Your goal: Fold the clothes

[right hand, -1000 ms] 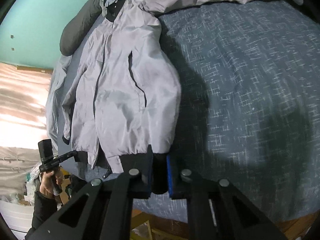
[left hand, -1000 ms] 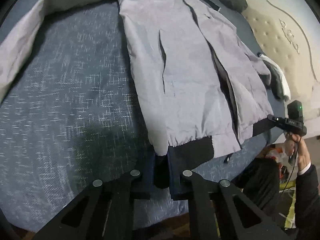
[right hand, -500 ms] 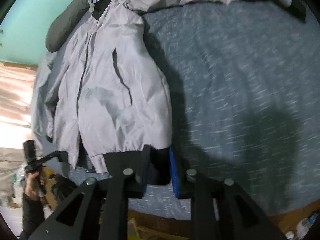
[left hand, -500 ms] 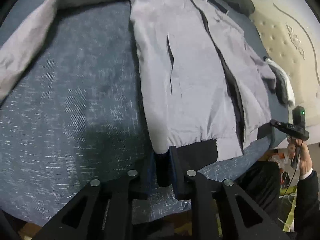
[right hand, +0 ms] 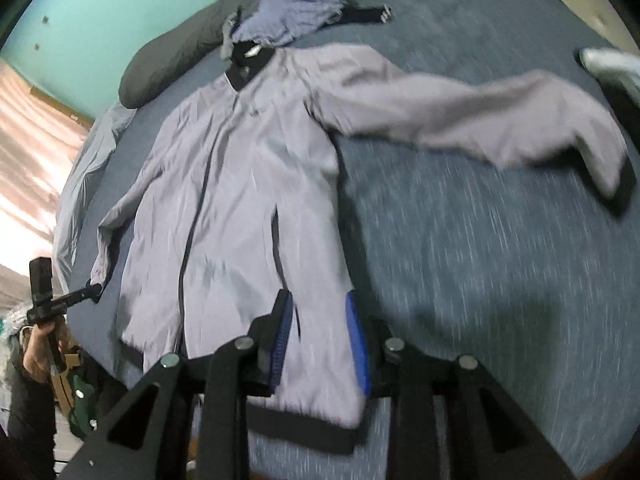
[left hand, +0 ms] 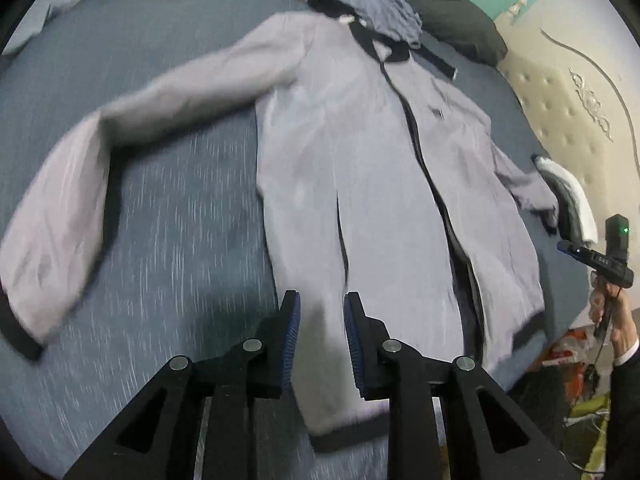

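Across the blue bedspread [left hand: 168, 216] a grey jacket [left hand: 360, 168] lies flat and face up, its dark hem band at the near edge of the bed, its collar toward the dark pillow [left hand: 452, 20] at the far side. One sleeve stretches out over open bedspread on the left of the left wrist view, with bare cover between sleeve and body; the other sleeve lies tucked along the body near the padded headboard [left hand: 576, 120]. Beside that far edge a folded white and dark cloth [left hand: 572, 192] sits just past the cuff. The left gripper [left hand: 320, 312] hangs above the lower jacket panel, its jaws opening, blue pads apart and clear of the cloth. The right gripper [right hand: 320, 316] hangs over the other hem corner, jaws likewise opening, nothing pinched between them. A second earlier both pairs of pads were nearly closed at the black hem band, low against the bed edge; now both sit higher and further back, so the whole jacket and both sleeves show, and the hem has dropped flat onto the bedspread.
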The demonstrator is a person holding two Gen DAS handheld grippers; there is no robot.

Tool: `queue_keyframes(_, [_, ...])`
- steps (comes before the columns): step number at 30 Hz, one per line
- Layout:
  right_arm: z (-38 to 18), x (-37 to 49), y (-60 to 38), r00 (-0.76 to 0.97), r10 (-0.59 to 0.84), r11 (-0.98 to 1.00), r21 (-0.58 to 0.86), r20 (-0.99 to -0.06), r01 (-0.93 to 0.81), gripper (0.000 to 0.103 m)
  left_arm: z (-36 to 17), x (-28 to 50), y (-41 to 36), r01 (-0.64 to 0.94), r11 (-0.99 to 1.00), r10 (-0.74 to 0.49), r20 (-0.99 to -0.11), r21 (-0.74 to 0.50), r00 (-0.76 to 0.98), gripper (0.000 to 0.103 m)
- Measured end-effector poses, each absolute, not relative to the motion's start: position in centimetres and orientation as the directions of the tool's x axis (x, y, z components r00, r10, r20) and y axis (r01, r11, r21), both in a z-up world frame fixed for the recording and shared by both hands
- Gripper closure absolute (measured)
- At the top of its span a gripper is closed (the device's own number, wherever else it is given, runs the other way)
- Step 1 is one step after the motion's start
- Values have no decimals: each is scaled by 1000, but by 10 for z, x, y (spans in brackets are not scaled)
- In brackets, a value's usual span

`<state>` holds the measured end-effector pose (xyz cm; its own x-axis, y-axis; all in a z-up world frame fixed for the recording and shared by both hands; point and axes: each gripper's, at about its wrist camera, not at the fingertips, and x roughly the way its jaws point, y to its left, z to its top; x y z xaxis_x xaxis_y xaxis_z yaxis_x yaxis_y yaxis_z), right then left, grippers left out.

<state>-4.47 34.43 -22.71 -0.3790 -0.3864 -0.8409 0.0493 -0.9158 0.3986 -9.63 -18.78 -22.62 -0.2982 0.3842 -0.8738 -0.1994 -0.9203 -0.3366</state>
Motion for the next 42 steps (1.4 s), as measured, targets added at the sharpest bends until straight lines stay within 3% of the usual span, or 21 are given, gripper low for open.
queue_keyframes(9, [-231,-163,336,-449,-374,-924,369,-811,103,66,-214,-227,-155,-231,-930,357,-844,-284,-401,67])
queue_keyframes(12, [-234,-207,334,-459,-361,-930,351,-812,111,62,-212,-272,-149,-230,-938,338,-840,-261,-424,54])
queue_keyframes(20, [-241,-298,323,-467,-339,-941,302,-817,155,60,-221,-367,-133,-225,-947,308,-839,-228,-447,54])
queue_keyframes(33, [-252,-386,311,-456,-263,-963,201,-850,181,58,-244,-434,-114,-219,-956,276,-846,-194,-456,49])
queue_keyframes(42, [-272,-423,287,-451,-158,-956,22,-878,291,58,-256,-468,-112,-245,-963,218,-859,-112,-463,48])
